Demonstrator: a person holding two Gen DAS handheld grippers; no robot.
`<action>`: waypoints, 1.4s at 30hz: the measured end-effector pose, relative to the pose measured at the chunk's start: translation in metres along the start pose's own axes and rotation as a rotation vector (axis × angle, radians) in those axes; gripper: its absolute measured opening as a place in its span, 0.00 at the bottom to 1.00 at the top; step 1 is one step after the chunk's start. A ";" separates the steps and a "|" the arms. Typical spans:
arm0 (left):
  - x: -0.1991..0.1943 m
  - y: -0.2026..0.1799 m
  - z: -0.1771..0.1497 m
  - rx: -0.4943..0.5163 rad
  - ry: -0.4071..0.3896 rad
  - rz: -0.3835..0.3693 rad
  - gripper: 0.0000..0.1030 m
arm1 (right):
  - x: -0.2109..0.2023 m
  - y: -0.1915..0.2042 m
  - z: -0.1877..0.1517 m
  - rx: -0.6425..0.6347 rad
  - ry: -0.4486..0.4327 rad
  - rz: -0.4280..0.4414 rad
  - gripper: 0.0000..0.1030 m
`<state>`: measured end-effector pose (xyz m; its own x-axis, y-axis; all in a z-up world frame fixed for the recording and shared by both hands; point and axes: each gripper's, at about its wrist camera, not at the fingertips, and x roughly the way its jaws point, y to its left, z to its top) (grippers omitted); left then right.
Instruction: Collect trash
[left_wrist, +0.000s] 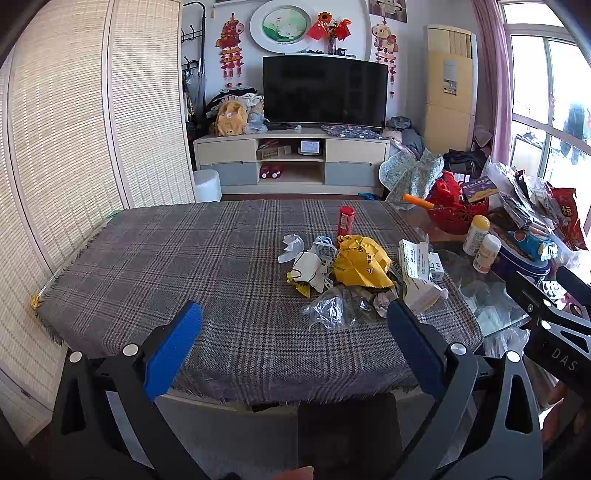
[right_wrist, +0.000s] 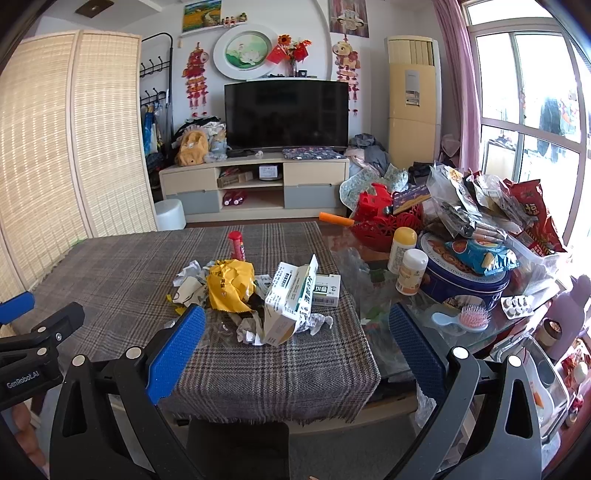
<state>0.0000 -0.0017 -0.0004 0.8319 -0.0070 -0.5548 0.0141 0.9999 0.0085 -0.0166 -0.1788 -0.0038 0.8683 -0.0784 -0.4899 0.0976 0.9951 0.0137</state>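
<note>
While the left gripper (left_wrist: 293, 325) hangs near the front edge of the cloth (left_wrist: 166, 266), its blue jaws stand wide apart and hold nothing. From its camera, the trash pile (left_wrist: 351, 273) lies on the cloth, past the right jaw tip. A yellow wrapper (left_wrist: 364, 264) sits in the middle of the pile, with a clear bag (left_wrist: 328, 310) on the near side. A red can (left_wrist: 345, 219) stands just behind the pile. A grab at the wrapper could knock the can over.

From the right camera, the right gripper (right_wrist: 295, 325) is wide open too, and empty. A torn box (right_wrist: 290, 306) leans on the near right of the pile, between the jaw tips but not touched. The box could tip out of a loose pinch. Small paper bits (right_wrist: 317, 321) beside the pile could get left behind. Both grippers aim at one pile, so they might bump.
</note>
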 end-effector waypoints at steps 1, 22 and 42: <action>0.000 0.000 0.000 0.000 0.000 0.000 0.92 | 0.000 0.000 0.000 0.001 0.000 0.000 0.97; 0.001 0.002 -0.001 -0.001 -0.001 0.005 0.92 | 0.004 -0.002 -0.004 0.008 0.008 -0.002 0.97; 0.001 0.008 0.000 -0.012 0.001 0.008 0.92 | 0.007 0.001 -0.005 0.003 0.015 0.002 0.97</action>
<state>0.0009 0.0058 -0.0007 0.8314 0.0013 -0.5556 0.0004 1.0000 0.0030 -0.0126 -0.1786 -0.0115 0.8611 -0.0756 -0.5028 0.0974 0.9951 0.0172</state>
